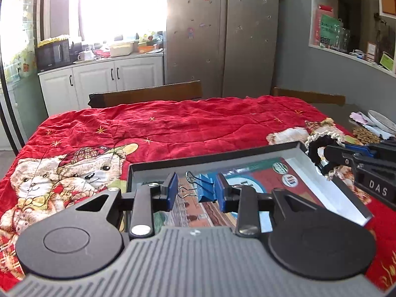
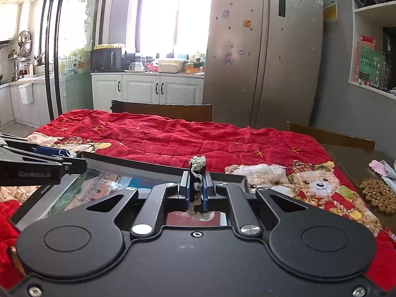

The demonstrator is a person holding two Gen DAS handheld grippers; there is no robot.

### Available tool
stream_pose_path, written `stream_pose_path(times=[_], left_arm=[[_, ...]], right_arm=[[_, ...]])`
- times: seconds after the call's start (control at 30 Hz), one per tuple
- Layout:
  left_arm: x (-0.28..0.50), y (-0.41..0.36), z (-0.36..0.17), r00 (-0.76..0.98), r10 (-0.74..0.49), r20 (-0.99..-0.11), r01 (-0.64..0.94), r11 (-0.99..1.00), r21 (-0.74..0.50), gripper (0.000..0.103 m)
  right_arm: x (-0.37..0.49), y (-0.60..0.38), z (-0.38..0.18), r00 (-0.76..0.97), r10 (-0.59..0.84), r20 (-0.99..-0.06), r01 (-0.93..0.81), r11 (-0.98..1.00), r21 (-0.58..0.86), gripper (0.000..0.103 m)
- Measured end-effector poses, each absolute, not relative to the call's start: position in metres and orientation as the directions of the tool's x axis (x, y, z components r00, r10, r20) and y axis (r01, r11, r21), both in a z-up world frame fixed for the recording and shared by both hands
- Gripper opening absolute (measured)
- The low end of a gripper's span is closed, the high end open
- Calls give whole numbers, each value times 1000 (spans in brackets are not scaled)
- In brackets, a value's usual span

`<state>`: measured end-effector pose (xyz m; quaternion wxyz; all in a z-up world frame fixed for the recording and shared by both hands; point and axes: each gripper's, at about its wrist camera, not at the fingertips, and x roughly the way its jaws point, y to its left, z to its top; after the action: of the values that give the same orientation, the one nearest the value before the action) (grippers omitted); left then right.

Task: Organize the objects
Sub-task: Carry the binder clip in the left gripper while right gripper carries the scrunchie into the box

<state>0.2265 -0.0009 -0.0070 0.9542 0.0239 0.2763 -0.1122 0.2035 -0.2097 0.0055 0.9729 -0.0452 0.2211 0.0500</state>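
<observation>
Left claw (image 1: 196, 193) pinching blue binder clip (image 1: 205, 188), right claw (image 2: 196, 189) clamped on scrunchie (image 2: 197, 163); hover over tray (image 1: 247, 154), lower inside rim, then release.

A tray (image 1: 247, 153) lay on a quilt (image 1: 173, 126) that covered the table, low and right of centre in the left wrist view. The left gripper (image 1: 198, 190) stood over the tray's near end with a binder clip (image 1: 204, 188) between its pads. At the tray's far right corner the right gripper (image 1: 319, 152) held a scrunchie (image 1: 312, 146) above the rim. Right of the quilt, at the frame's edge, lay a woven mat (image 1: 365, 135) with a plate (image 1: 382, 121) behind it. Two chair backs (image 1: 146, 95) stood behind the table; beyond them a cabinet (image 1: 101, 79) stood at upper left and a fridge (image 1: 220, 32) at upper centre, with shelves (image 1: 354, 17) at upper right.
</observation>
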Motion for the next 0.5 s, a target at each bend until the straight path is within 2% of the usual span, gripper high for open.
stream_pose_path(times=[0.3, 0.5], left_arm=[[256, -5, -28, 811, -182, -556, 199, 979, -30, 37], [267, -13, -43, 798, -173, -577, 201, 979, -14, 37]], right_arm=[[237, -209, -23, 879, 73, -471, -104, 994, -40, 10], [258, -210, -41, 852, 120, -510, -144, 990, -6, 10]])
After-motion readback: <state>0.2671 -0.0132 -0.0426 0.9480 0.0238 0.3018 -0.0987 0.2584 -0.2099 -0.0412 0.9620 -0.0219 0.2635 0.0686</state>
